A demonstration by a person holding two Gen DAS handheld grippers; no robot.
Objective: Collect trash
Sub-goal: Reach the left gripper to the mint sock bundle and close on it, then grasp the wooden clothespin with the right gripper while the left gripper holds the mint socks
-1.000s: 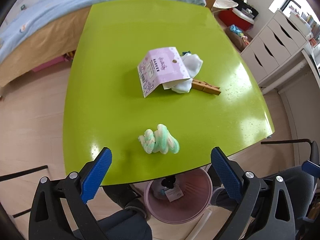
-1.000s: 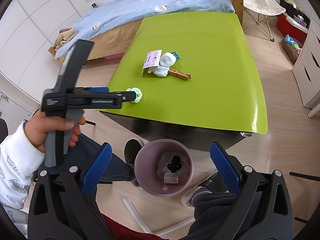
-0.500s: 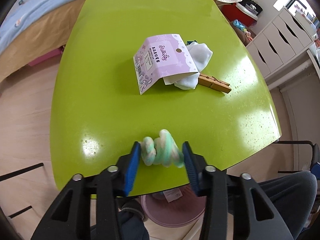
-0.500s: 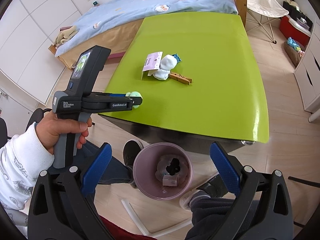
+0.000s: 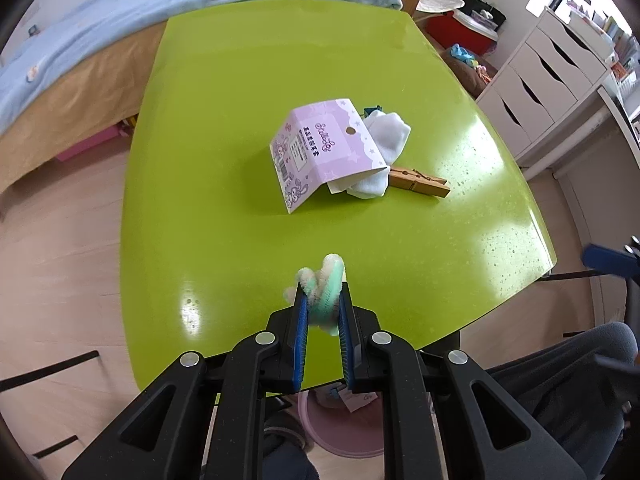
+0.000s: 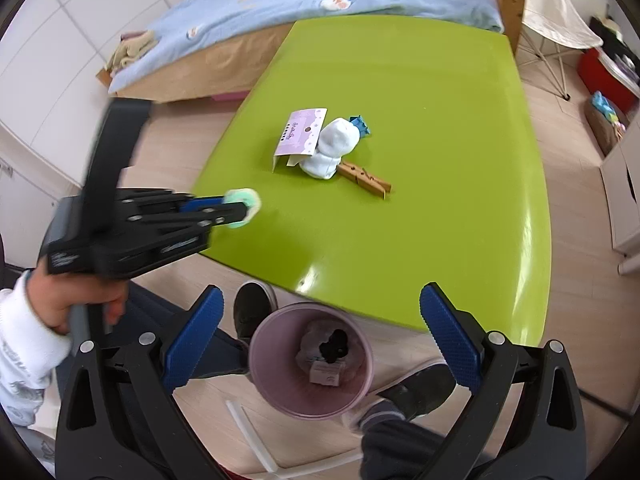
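Claw, left (image 5: 323, 304): blue pads closing on a twisted green-and-white fluffy scrap (image 5: 325, 289), which sits pinched between them at the near edge of the lime-green surface (image 5: 224, 128); the scrap's tips stick out past the fingertips. Seen from the right wrist view, the same claw (image 6: 244, 210) reaches in from the left, held in a hand (image 6: 76, 304) with a white sleeve.

Claw, right (image 6: 318, 324): jaws spread wide, nothing between them, hanging above the floor just off the surface's near edge.

Container: pink round bin (image 6: 310, 362) on the floor, directly below the right claw and partly under the surface's edge. Contents: crumpled pale paper, a black item on top, and a small boxy label or packet; finer detail cannot be told.

Items on the surface, mid-area, well apart from the scrap:
- purple folded card packaging (image 5: 320, 152), standing tent-like;
- white balled sock or cloth (image 5: 384, 148), tucked partly under the card;
- wooden clothespin (image 5: 420, 184), touching the white cloth;
- small blue clip (image 6: 360, 125), just behind the cloth.

Surroundings: bed with blue quilt (image 6: 320, 4) beyond the surface; white drawers (image 5: 548, 76) at right.
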